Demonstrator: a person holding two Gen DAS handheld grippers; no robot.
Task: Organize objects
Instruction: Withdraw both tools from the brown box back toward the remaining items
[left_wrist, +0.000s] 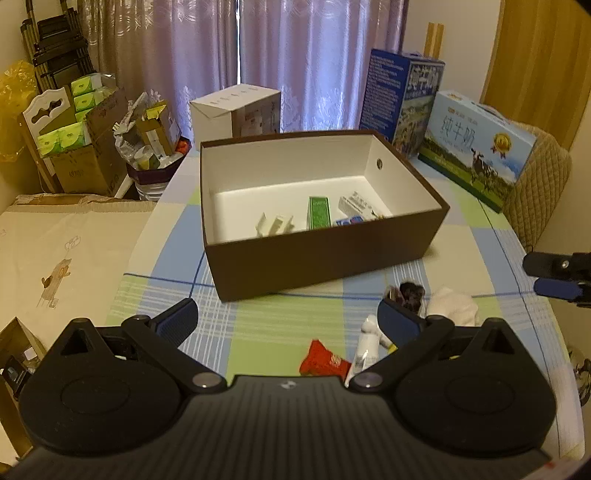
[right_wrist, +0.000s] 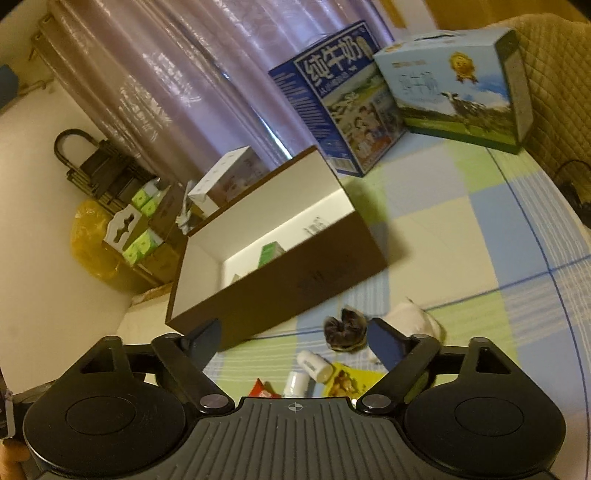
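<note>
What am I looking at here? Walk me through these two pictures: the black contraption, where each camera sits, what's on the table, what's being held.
Each picture comes from a camera mounted on a hand-held two-finger gripper, looking forward along its fingers; a person carries one in each hand. The first shows the left gripper, the second the right gripper. Both are open and hold nothing.

On the checked tablecloth stands a brown box, open, holding a green packet and other small packages. In front of it lie loose things: a red wrapper, a white tube, a dark packet and something white and crumpled. Two milk cartons stand behind.
</note>
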